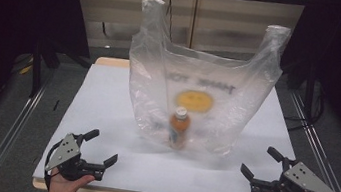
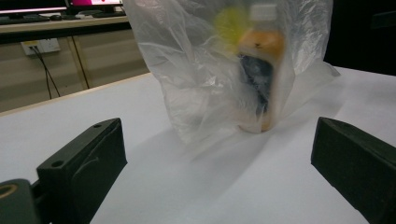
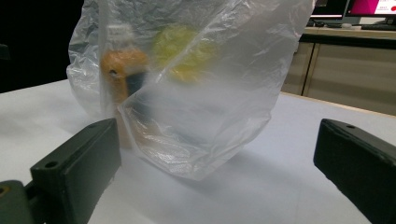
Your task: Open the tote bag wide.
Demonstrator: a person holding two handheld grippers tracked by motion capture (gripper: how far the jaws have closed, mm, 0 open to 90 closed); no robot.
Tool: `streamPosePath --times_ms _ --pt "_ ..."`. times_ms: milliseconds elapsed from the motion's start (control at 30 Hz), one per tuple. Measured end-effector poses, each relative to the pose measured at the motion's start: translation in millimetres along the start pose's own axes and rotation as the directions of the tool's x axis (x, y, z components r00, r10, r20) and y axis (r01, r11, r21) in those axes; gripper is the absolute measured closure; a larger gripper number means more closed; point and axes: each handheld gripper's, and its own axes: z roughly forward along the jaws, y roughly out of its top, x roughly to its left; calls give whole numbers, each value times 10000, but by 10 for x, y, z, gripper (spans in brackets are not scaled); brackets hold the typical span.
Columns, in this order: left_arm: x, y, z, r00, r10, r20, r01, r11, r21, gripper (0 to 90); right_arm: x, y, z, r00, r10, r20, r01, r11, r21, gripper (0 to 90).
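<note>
From above, my left gripper (image 1: 100, 148) sits at the near left corner of the table (image 1: 108, 92), jaws spread wide and holding nothing. My right gripper (image 1: 261, 163) sits at the near right corner, just as wide and empty. Between them, farther back, the bag (image 1: 201, 80) stands upright with both handles up, and the bottle (image 1: 178, 127) stands upright inside it.

In my left gripper view, my jaws frame bare table; the bag (image 2: 196, 70) and bottle (image 2: 261, 70) are ahead, well apart from me.

In my right gripper view, my open jaws flank the bag (image 3: 196, 93), which stands near but untouched; the bottle (image 3: 122, 70) shows through its left side.
</note>
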Motion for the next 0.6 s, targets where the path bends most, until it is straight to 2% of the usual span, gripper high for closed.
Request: streamPosePath --times_ms 167,200,300,367,433,500,533,600 --pt "18 -6 6 9999 -80 -96 81 9999 89 35 -6 -5 5 9999 33 -158 -31 10000 88 38" --pt "31 -11 3 9999 -82 -82 85 9996 275 36 -6 -6 7 9999 45 -146 -44 9999 102 38" --pt "34 -18 11 9997 -203 -134 207 9992 343 38 -10 -10 12 9998 71 -168 -68 9998 161 49" --pt "36 -25 26 9993 -368 62 364 9981 503 42 -16 -15 20 9993 235 -306 -226 9993 304 89" --pt "33 -26 28 9996 -300 11 298 9976 620 55 -22 -17 24 9995 181 -268 -173 9994 301 92" --pt "23 -18 55 9994 -344 7 342 9966 746 61 -19 -16 43 9990 235 -393 -218 9988 442 128" --pt "14 -13 69 9984 -554 106 545 9957 743 65 -21 -18 52 9988 265 -407 -243 9983 522 139" --pt "11 5 84 9989 -425 185 407 9953 884 76 -22 -16 69 9981 217 -576 -180 9978 631 202"
